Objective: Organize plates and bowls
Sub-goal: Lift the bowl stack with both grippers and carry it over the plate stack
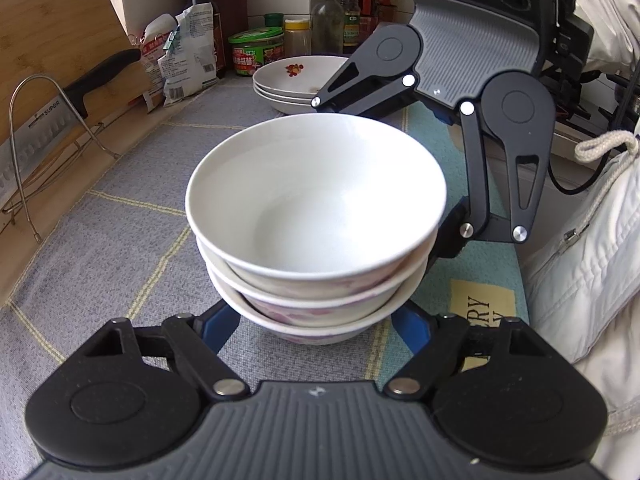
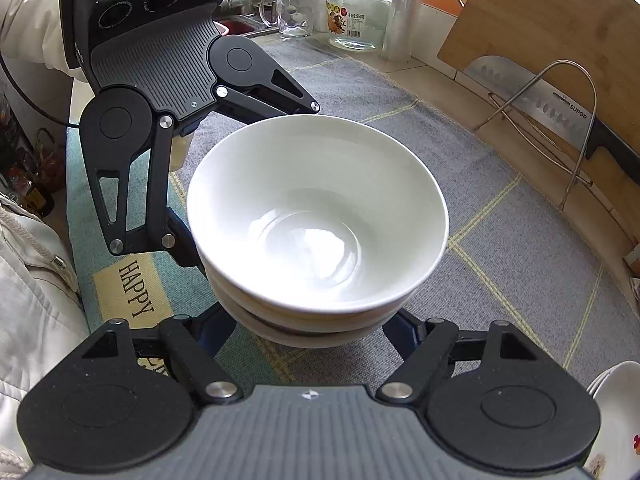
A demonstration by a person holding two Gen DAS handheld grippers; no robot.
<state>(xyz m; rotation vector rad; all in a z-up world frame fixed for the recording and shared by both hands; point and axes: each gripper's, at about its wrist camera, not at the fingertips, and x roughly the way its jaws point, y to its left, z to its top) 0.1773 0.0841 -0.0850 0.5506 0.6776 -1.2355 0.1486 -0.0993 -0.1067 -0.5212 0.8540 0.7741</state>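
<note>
A stack of three white bowls [image 1: 316, 200] [image 2: 316, 216] stands on the grey checked mat, and the lower ones carry a pink pattern. My left gripper [image 1: 314, 332] reaches in from the near side, its blue fingers [image 1: 218, 326] closed against the bottom bowl's sides. My right gripper [image 2: 308, 336] grips the same stack from the opposite side, and one of its fingers [image 1: 450, 240] touches the stack's right flank. The left gripper's finger [image 2: 182, 248] shows at the stack's left in the right wrist view. The bowls hide all the fingertips. A stack of white plates [image 1: 296, 80] [image 2: 616, 400] with a red motif sits beyond.
A cleaver [image 1: 48, 128] rests in a wire rack [image 2: 560, 120] against a wooden cutting board [image 1: 60, 40]. Bottles, jars and packets [image 1: 256, 48] line the back wall; a glass mug [image 2: 288, 12] and glass jar [image 2: 358, 12] stand by the sink. A person's white jacket [image 1: 592, 240] is close by.
</note>
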